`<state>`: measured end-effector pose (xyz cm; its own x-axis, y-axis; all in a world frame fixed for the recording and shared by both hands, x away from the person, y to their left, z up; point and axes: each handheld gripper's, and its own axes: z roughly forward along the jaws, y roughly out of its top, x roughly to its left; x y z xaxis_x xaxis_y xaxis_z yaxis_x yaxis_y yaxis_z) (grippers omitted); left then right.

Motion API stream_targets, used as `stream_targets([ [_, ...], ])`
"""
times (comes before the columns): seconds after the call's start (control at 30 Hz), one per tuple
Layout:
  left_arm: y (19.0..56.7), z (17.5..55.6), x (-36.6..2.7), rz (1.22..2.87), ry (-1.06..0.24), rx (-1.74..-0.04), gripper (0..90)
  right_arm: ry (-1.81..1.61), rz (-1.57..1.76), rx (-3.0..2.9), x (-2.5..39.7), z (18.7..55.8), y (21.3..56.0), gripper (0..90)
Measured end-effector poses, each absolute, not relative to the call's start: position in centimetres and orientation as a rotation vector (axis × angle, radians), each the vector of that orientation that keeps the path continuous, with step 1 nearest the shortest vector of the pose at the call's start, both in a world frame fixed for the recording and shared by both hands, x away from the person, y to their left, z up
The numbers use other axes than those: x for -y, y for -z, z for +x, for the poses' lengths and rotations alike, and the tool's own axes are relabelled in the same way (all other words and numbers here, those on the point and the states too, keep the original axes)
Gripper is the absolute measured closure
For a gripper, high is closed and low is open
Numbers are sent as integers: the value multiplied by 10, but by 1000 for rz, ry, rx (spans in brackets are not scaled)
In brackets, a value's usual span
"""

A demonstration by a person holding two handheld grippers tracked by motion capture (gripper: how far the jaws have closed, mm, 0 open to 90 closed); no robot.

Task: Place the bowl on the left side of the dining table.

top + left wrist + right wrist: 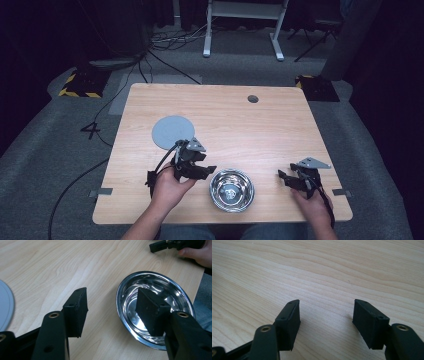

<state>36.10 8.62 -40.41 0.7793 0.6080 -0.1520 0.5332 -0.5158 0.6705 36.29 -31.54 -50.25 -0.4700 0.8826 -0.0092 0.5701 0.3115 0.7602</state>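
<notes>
- Near edge of the light wood-grain desk (235,125): person's forearms come in from the bottom, one black two-jaw claw per hand.
- Round shiny stainless-steel bowl (231,190) sits near-centre on the desk, upright, nothing in it, between the two hands.
- Left claw (207,170) is just left of the bowl, pointing right toward its rim; jaws apart, holding nothing.
- In the left gripper view the left claw (112,307) straddles the bowl's (155,307) left rim: one jaw over bare desk, the other over the bowl's inside. Can't tell whether a jaw touches the rim.
- Right claw (281,176) is right of the bowl, near but apart from it, pointing left; jaws apart, holding nothing.
- Right gripper view: right claw (325,312) low over bare wood, nothing between the jaws.
- Farther back, left of centre: flat round grey disc (173,132) lying on the desk, just beyond the left claw.
- Far edge of the desk: small round dark grommet hole (253,98), right of centre.
- Beyond the desk: grey carpet floor (50,150) with black cables (165,62) and the white legs of a frame (242,30).
</notes>
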Motion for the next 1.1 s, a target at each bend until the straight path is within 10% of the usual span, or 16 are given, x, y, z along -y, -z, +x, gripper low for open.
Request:
stream_targets([
  [1.1, 471, 379, -38, 2398, 186, -924, 663, -975, 1291, -2153, 316, 363, 503, 369],
])
